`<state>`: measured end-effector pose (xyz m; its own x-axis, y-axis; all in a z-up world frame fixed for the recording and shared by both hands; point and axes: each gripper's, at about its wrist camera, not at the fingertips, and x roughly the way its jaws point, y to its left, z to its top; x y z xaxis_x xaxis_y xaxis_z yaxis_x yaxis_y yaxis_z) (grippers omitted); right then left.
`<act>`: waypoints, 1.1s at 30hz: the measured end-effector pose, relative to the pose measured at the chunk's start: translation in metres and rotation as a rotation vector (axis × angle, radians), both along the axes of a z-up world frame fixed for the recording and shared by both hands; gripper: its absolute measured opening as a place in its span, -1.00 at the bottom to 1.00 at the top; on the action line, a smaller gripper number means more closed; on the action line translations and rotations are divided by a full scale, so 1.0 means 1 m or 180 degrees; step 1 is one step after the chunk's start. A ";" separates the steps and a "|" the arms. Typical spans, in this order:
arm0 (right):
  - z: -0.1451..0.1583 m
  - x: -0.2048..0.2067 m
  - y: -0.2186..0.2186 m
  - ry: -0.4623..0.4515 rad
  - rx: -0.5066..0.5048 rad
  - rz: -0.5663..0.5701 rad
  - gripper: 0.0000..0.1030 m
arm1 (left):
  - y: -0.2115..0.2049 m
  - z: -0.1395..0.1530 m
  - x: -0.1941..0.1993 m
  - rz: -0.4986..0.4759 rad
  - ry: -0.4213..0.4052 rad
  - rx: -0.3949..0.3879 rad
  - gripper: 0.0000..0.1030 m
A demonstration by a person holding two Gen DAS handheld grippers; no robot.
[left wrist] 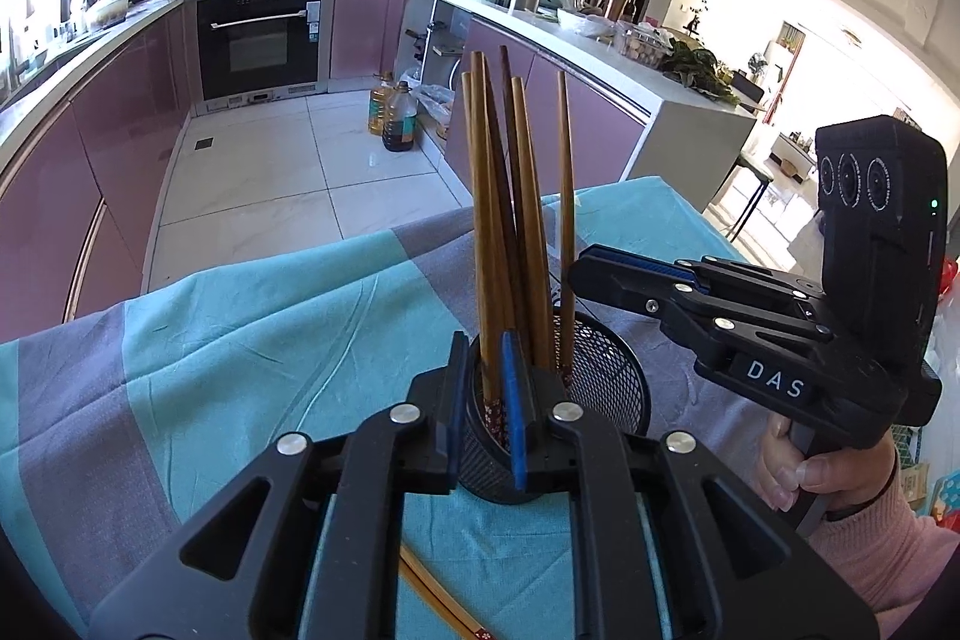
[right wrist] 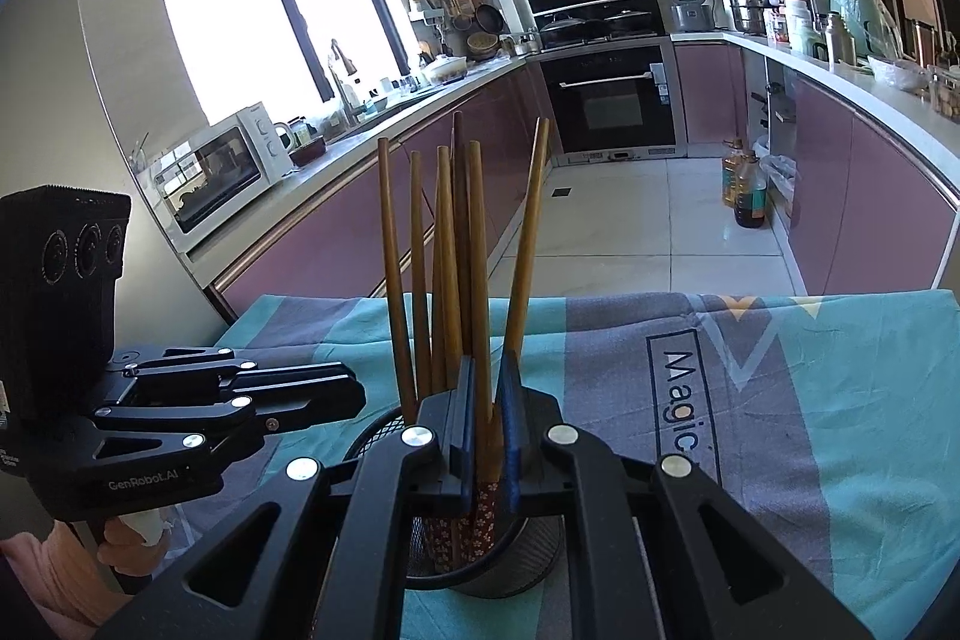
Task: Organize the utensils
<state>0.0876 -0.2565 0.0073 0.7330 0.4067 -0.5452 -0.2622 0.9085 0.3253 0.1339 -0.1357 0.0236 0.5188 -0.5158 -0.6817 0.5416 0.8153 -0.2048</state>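
Note:
A black mesh holder [left wrist: 600, 370] stands on the blue and grey cloth [left wrist: 240, 340]; it also shows in the right wrist view [right wrist: 510, 562]. Several brown chopsticks [left wrist: 516, 220] stand upright in it. My left gripper [left wrist: 487, 388] sits over the holder's near rim, its jaws narrowly apart around one chopstick [left wrist: 486, 250]. My right gripper [right wrist: 486, 400] is likewise closed around a chopstick [right wrist: 480, 280] above the holder. Each gripper shows in the other's view, the right one [left wrist: 579, 268] and the left one [right wrist: 360, 394]. One loose chopstick [left wrist: 444, 604] lies on the cloth below my left gripper.
The table's far edge drops to a tiled kitchen floor [left wrist: 288, 172]. Purple cabinets, an oven [right wrist: 606, 100] and cluttered counters ring the room. Oil bottles [left wrist: 396, 112] stand on the floor. A microwave [right wrist: 210, 172] sits on the left counter.

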 end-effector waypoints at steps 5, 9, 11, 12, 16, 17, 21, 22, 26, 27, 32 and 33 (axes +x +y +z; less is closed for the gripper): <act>0.002 -0.007 -0.001 -0.0027 0.0035 0.0008 -0.74 | 0.009 0.003 -0.008 0.0098 -0.0103 -0.0044 -0.55; 0.009 -0.021 -0.001 -0.0119 0.0060 0.0071 -0.57 | 0.022 0.006 -0.022 0.0210 -0.0249 -0.0072 -0.42; 0.015 -0.031 0.002 -0.0189 0.0066 0.0144 -0.54 | 0.032 0.008 -0.030 0.0285 -0.0332 -0.0083 -0.31; 0.017 -0.037 0.003 -0.0222 0.0067 0.0194 -0.49 | 0.037 0.008 -0.035 0.0315 -0.0369 -0.0083 -0.28; 0.020 -0.057 0.016 -0.0303 0.0015 0.0417 -0.25 | 0.055 0.004 -0.052 0.0476 -0.0474 -0.0047 -0.03; 0.019 -0.063 0.020 -0.0309 -0.0006 0.0479 -0.22 | 0.059 0.002 -0.054 0.0503 -0.0465 -0.0034 -0.03; 0.005 -0.076 0.036 -0.0207 -0.0035 0.0699 -0.16 | 0.075 -0.016 -0.071 0.0571 -0.0400 -0.0006 0.20; 0.000 -0.079 0.042 -0.0170 -0.0071 0.0741 -0.12 | 0.078 -0.022 -0.074 0.0611 -0.0387 0.0026 0.35; -0.026 -0.082 0.066 0.0054 -0.0180 0.0863 -0.06 | 0.096 -0.044 -0.088 0.0853 -0.0362 0.0093 0.68; -0.032 -0.081 0.070 0.0114 -0.0196 0.0864 -0.06 | 0.099 -0.047 -0.090 0.0892 -0.0348 0.0096 0.70; -0.059 -0.077 0.096 0.0365 -0.0363 0.0876 -0.06 | 0.110 -0.068 -0.101 0.1095 -0.0316 0.0220 0.73; -0.061 -0.077 0.099 0.0377 -0.0404 0.0868 -0.06 | 0.112 -0.070 -0.103 0.1135 -0.0330 0.0259 0.73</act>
